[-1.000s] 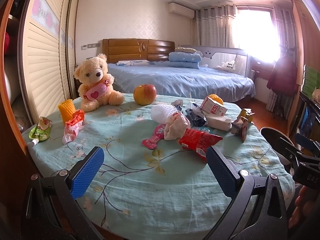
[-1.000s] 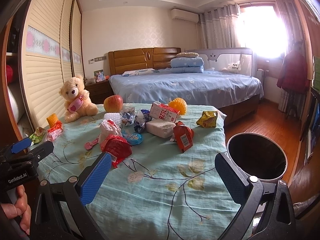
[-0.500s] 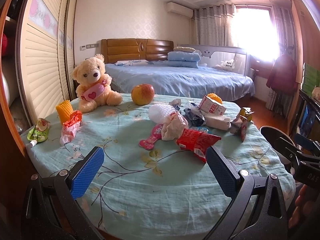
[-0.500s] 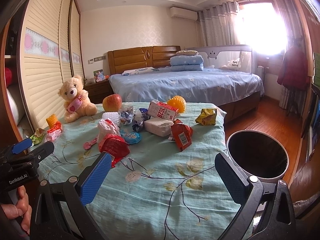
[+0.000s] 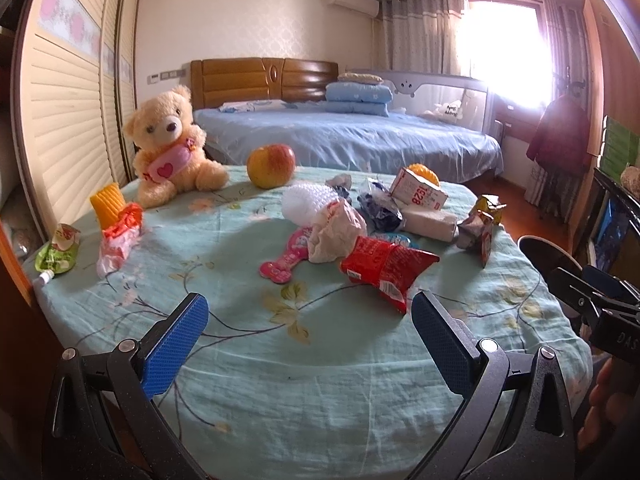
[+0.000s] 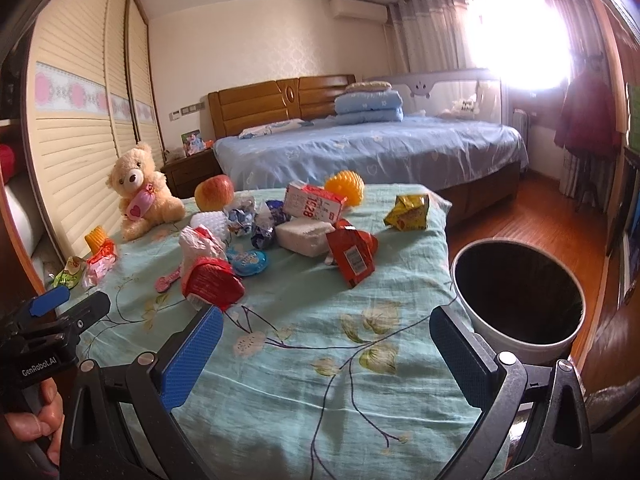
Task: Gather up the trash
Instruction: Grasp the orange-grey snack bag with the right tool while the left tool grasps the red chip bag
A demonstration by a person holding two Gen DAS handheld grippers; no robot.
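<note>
— In the left wrist view, what are we failing to make out?
— The trash bin [image 5: 538,245] is showing only a dark sliver of rim at the right edge, cut off by the right gripper's black frame. Our left gripper [image 5: 306,318] is hovering over the table [image 5: 248,364], its blue textured pads standing wide apart and holding nothing. The crinkled red snack bag [image 5: 384,266] is lying just beyond the right pad, with a crumpled white wrapper [image 5: 338,226] touching its far side and half covering a flat pink toy [image 5: 286,260].
— And in the right wrist view?
— There we are seeing the bin [image 6: 516,344] whole: a round white pail with a dark inside, standing beside the table's [image 6: 320,360] right edge. Our right gripper [image 6: 326,330] is also gaping, nothing between its pads. The red bag [image 6: 212,286] is sitting just past the left pad, its print too blurred to read. A second red packet [image 6: 352,256], a milk carton [image 6: 314,202] and a foil-like yellow wrapper [image 6: 408,212] are resting further back on the floral cloth.
</note>
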